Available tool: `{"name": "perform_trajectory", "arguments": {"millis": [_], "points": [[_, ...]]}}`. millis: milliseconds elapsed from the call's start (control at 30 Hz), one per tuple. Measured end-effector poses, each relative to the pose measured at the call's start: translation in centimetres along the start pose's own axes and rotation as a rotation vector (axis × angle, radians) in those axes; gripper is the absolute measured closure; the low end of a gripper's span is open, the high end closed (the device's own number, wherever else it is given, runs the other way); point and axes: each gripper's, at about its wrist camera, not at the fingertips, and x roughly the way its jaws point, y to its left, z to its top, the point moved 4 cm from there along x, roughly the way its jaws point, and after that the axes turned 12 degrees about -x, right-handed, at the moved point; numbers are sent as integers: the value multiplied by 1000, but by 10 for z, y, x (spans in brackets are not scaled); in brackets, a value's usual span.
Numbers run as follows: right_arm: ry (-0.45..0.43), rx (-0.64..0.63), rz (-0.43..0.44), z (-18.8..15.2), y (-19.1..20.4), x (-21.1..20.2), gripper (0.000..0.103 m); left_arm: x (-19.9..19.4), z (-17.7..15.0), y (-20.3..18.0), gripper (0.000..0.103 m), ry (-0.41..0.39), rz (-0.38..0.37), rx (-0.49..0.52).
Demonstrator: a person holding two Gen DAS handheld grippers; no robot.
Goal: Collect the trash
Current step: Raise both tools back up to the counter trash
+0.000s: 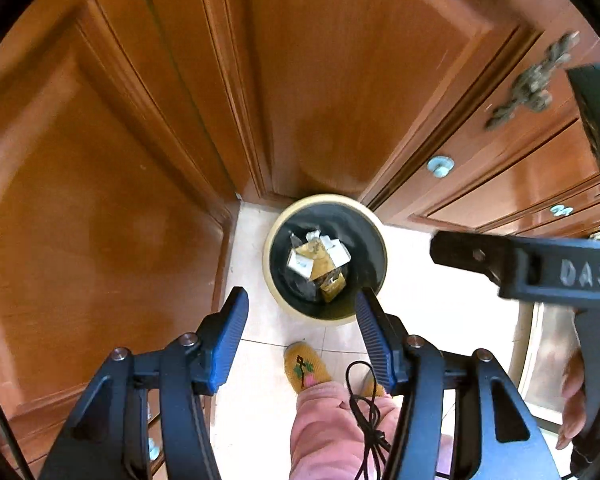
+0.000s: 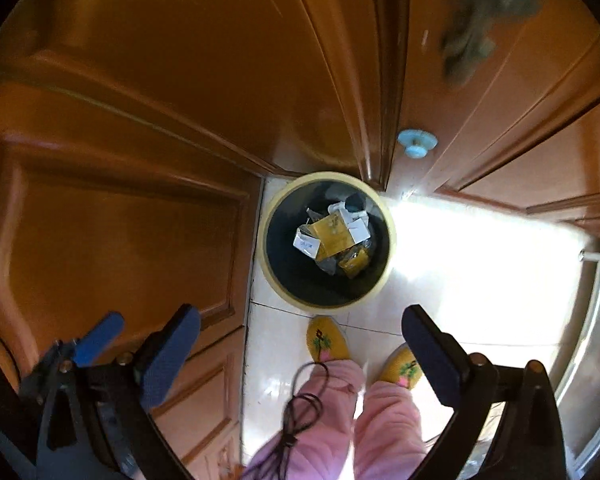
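Note:
A round cream trash bin (image 1: 276, 292) with a black liner stands on the tiled floor in a corner between wooden doors. It holds yellow and white packets (image 1: 319, 264). The bin also shows in the right wrist view (image 2: 272, 280) with the same packets (image 2: 333, 236). My left gripper (image 1: 301, 312) is open and empty, high above the bin's near rim. My right gripper (image 2: 300, 338) is open and empty, above the floor just in front of the bin. The right gripper's finger (image 1: 475, 256) also shows at the right of the left wrist view.
Wooden cabinet doors (image 1: 100, 200) close in on the left and behind the bin. Drawers with pale blue knobs (image 2: 416, 144) stand to the right. The person's yellow slippers (image 2: 325, 340) and pink trousers (image 2: 379, 420) are below, with a black cable (image 1: 367, 404) hanging.

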Motion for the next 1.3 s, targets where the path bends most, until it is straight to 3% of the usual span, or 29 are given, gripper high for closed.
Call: {"name": "perform_trajectory", "arguments": {"millis": [233,400,567,667,800,1000,1300], "points": [[-109,-119,-11,-14,18,-114,2,-94,19,-10,48,-99,-20,-9],[-241,-217,-40,-24,30,-195,2,-173,26,-34,36,-219,-53,29],[-358,-216,-35,-31,33,-255,2,-234,35,-59,36,-314,-63,70],[-432,-210,-77,-34,32,-282,2,-264,43,-70,34,-377,-76,83],[-463,-199,-143,-30,33,-306,2,-291,54,-83,32,-447,-79,93],[-577,-214,-199,-23,32,-350,2,-324,71,-93,30,-519,-125,104],[-781,-237,-208,-6,49,-408,2,-358,113,-101,29,-588,-150,147]]}}
